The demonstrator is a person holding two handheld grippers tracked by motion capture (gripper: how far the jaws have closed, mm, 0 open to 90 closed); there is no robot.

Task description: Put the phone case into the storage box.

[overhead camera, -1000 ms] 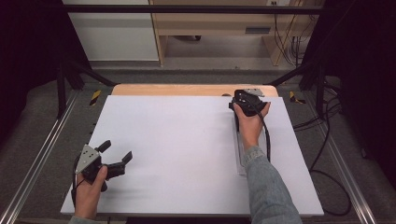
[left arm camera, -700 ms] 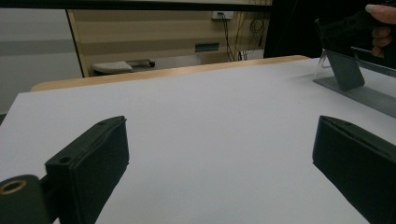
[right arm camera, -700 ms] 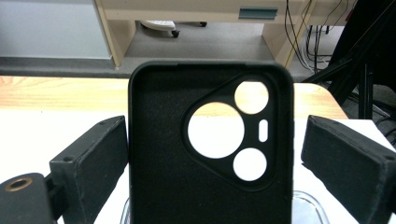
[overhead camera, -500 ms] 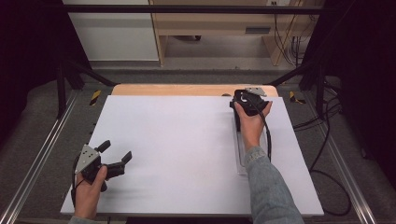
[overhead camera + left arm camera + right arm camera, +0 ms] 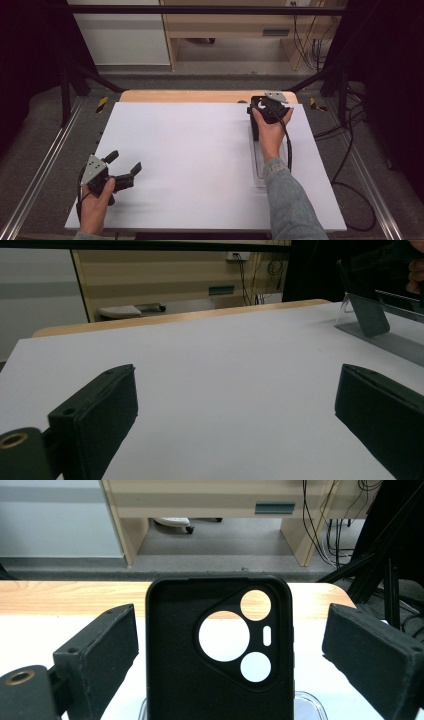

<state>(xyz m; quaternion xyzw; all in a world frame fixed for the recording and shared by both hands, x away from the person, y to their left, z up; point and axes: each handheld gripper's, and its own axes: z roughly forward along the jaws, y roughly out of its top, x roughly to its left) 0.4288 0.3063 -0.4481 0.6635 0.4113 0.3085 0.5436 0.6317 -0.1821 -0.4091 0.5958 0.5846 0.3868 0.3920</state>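
Nothing appears to have moved since the earlier frames: both hands and both grippers hold the same places over the white table. From the high view, the right gripper sits at the far right of the table, gripped by a hand whose denim sleeve reaches in from the bottom edge. Directly ahead of it stands a black phone case, upright, its long axis vertical, propped on a clear plastic stand that stretches back along the table toward the person. In the right gripper view, the phone case rises between the two black jaws, its camera cutouts showing the pale table and wooden edge beyond. The jaws are spread wide, with a clear gap on each side of the case, so they are not touching it; whether the case sits fully between the pads or just past their tips is hard to judge from this angle. The left gripper rests at the near left corner of the table, well apart from the case, its jaws also spread wide and holding nothing. In the left gripper view, the case and stand appear far off to the upper right. The right gripper is plainly the nearer one, so the coming move likely turns on closing its jaws squarely across the narrow width of the upright case.
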